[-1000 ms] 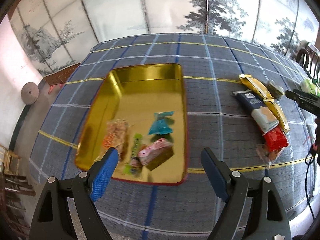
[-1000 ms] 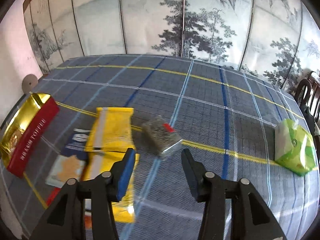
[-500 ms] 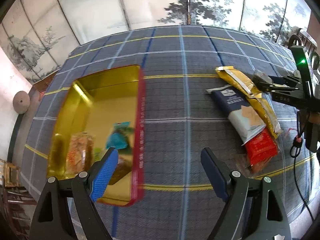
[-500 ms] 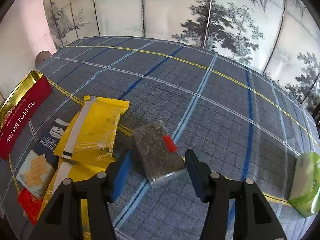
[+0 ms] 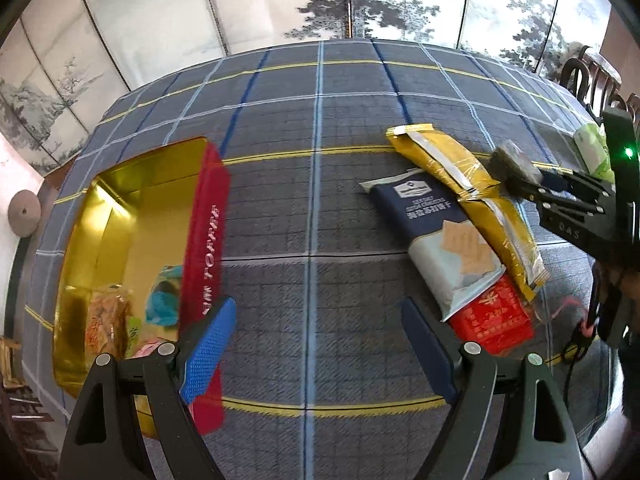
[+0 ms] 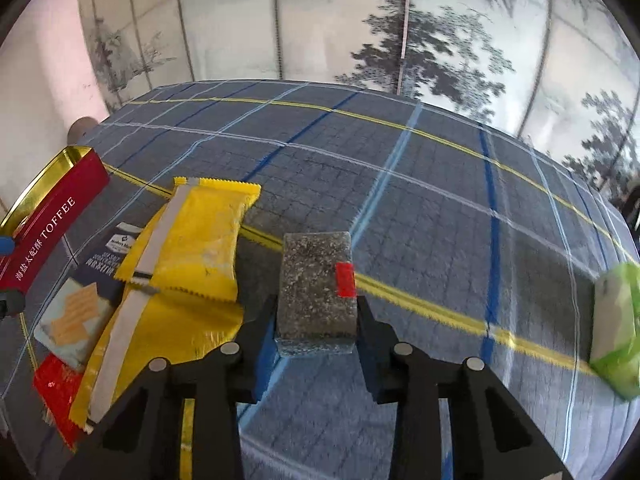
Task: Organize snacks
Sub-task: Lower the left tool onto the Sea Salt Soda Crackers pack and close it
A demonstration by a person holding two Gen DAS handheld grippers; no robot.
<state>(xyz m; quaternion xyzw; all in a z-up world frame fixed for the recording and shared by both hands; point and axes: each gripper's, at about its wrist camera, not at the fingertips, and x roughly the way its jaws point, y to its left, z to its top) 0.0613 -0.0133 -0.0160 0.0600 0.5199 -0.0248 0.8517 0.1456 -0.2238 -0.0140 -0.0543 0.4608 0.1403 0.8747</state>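
Observation:
My right gripper [image 6: 316,340] is shut on a grey speckled snack block [image 6: 316,300] with a red sticker and holds it above the cloth; the block also shows in the left wrist view [image 5: 514,166]. My left gripper [image 5: 320,344] is open and empty above the cloth, just right of the gold toffee tin [image 5: 116,216], which holds several small snacks. The tin's red side shows in the right wrist view [image 6: 52,220]. Yellow packets [image 6: 200,236], a navy cracker pack [image 5: 440,232] and a red packet [image 5: 496,316] lie overlapping on the table.
A green packet [image 6: 618,320] lies at the right on the blue plaid tablecloth [image 5: 312,208]. A painted folding screen [image 6: 360,20] stands behind the table. Dark chairs [image 5: 592,76] stand at the far right.
My right gripper moved onto the grey block, shut on it and raised it. My left gripper moved right, away from over the tin toward the packet pile.

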